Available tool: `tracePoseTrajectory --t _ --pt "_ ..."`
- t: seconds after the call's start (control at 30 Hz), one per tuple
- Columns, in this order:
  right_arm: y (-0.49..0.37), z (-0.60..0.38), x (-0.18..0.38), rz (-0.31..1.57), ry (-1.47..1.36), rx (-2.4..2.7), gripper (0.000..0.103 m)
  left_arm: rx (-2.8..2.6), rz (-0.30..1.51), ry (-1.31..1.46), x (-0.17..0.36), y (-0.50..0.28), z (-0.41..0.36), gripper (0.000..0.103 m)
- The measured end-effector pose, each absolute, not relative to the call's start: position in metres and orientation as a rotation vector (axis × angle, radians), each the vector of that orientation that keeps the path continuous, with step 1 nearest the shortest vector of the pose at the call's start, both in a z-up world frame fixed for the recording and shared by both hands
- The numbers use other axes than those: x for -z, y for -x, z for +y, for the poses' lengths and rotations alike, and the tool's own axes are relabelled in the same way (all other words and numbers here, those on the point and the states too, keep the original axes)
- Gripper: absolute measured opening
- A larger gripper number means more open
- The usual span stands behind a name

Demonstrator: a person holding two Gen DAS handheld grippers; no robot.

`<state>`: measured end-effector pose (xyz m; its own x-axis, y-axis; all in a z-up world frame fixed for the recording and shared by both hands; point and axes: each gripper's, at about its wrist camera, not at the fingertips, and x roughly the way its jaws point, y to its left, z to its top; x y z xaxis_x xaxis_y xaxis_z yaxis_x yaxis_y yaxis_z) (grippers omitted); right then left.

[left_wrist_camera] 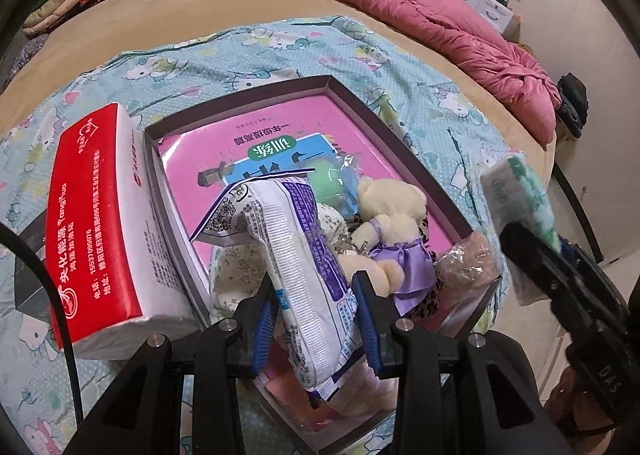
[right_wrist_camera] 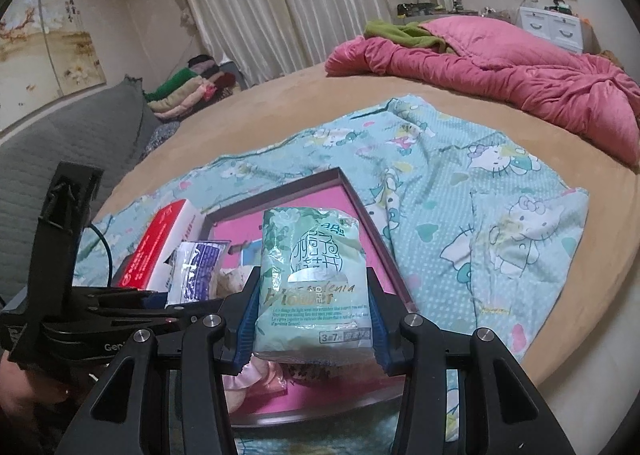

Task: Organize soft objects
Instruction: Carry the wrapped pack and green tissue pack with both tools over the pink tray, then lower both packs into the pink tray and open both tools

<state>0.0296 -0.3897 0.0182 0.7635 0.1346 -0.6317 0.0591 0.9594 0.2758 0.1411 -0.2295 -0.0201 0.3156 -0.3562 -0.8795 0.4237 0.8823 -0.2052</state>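
From the left wrist, the left gripper (left_wrist_camera: 316, 319) has its fingers clenched on a white-and-purple wipes pack (left_wrist_camera: 296, 255), long axis pointing away over the shallow box (left_wrist_camera: 340, 89), which holds a pink workbook (left_wrist_camera: 280, 123), a teddy bear (left_wrist_camera: 390, 215) and small packets. From the right wrist, the right gripper (right_wrist_camera: 312, 319) grips a green tissue pack (right_wrist_camera: 312, 275) upright above the same box's near end, the nearer to setting down, I judge.
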Motion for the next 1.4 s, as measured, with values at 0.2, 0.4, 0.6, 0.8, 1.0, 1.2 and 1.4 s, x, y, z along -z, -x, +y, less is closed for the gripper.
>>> tracePoseTrajectory --t 0.2,0.4,0.6,0.8,1.0,1.2,1.4 --pt "-0.034 -0.386 -0.010 0.727 -0.279 -0.040 0.048 0.531 1.137 -0.076 0.022 -0.139 -0.231 0.037" --pt "-0.042 -0.385 0.002 0.761 -0.289 -0.034 0.048 0.534 1.135 -0.075 0.022 -0.138 -0.232 0.037" --pt "-0.049 -0.379 0.017 0.816 -0.273 -0.054 0.049 0.536 1.133 -0.069 0.022 -0.138 -0.231 0.037" --pt "-0.052 -0.374 0.019 0.816 -0.239 -0.038 0.049 0.539 1.132 -0.064 0.023 -0.138 -0.230 0.038" --pt "-0.056 -0.364 0.022 0.825 -0.196 -0.054 0.051 0.543 1.129 -0.058 0.024 -0.138 -0.228 0.038" --pt "-0.054 -0.362 0.019 0.808 -0.191 -0.072 0.052 0.552 1.127 -0.046 0.024 -0.140 -0.227 0.038" --pt "-0.053 -0.362 0.018 0.811 -0.190 -0.072 0.056 0.560 1.131 -0.022 0.024 -0.142 -0.225 0.038"
